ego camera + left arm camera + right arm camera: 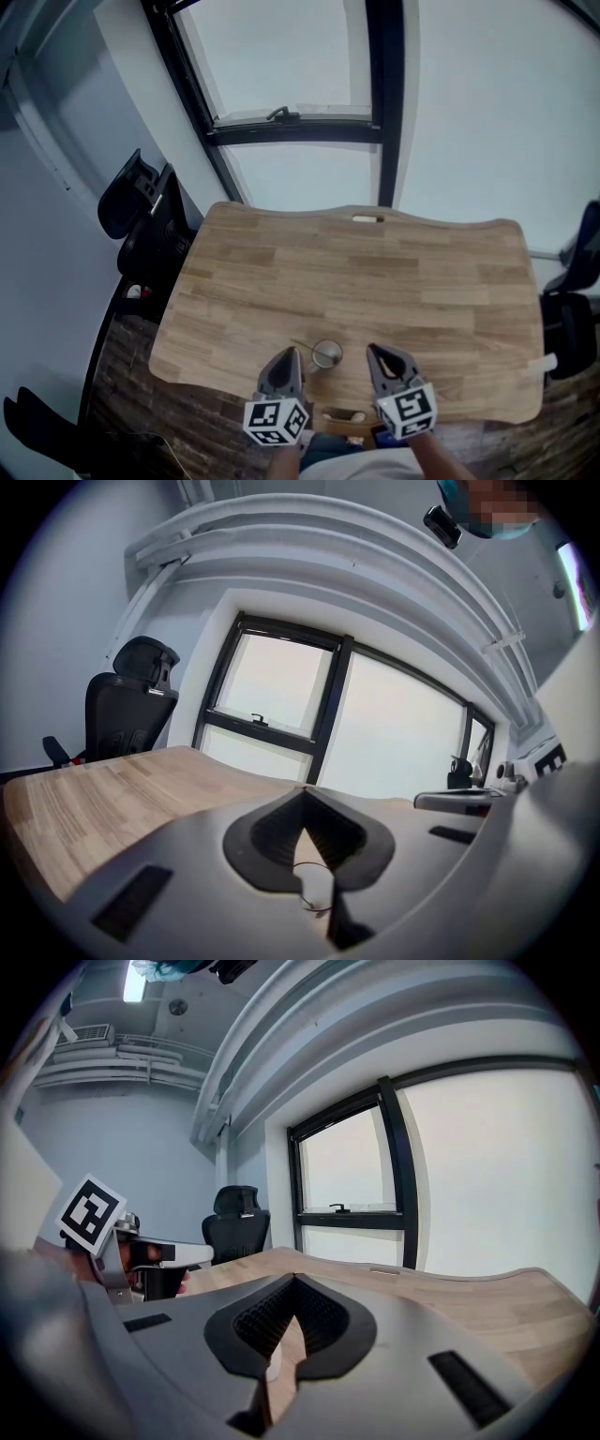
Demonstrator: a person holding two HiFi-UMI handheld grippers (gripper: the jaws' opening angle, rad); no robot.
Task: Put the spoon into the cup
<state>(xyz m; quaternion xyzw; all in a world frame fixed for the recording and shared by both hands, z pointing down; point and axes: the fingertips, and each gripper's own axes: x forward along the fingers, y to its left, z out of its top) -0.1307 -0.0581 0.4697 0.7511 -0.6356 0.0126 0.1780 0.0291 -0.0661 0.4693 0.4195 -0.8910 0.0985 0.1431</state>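
Scanning from the left, we note a black chair [141, 202] standing off the table's [375, 272] left edge, with floor between chair and wall. The tabletop beyond the near edge is bare and wide, running back to the window [291, 56].

The left gripper [292, 352] hangs over the near edge. Its own view shows the jaws [302, 791] pressed together at the tips, with no gap there. Just to its right the cup [327, 353] stands upright, close to the near edge. A thin dark line, which we read as the spoon [304, 345], runs from the cup's rim toward the left gripper's tip. We cannot tell whether the pads pinch it.

The right gripper [373, 349] sits just right of the cup, apart from it. Its own view shows the jaws [295, 1281] meeting at the tips with nothing between them. A second chair [574, 309] stands past the table's right edge.
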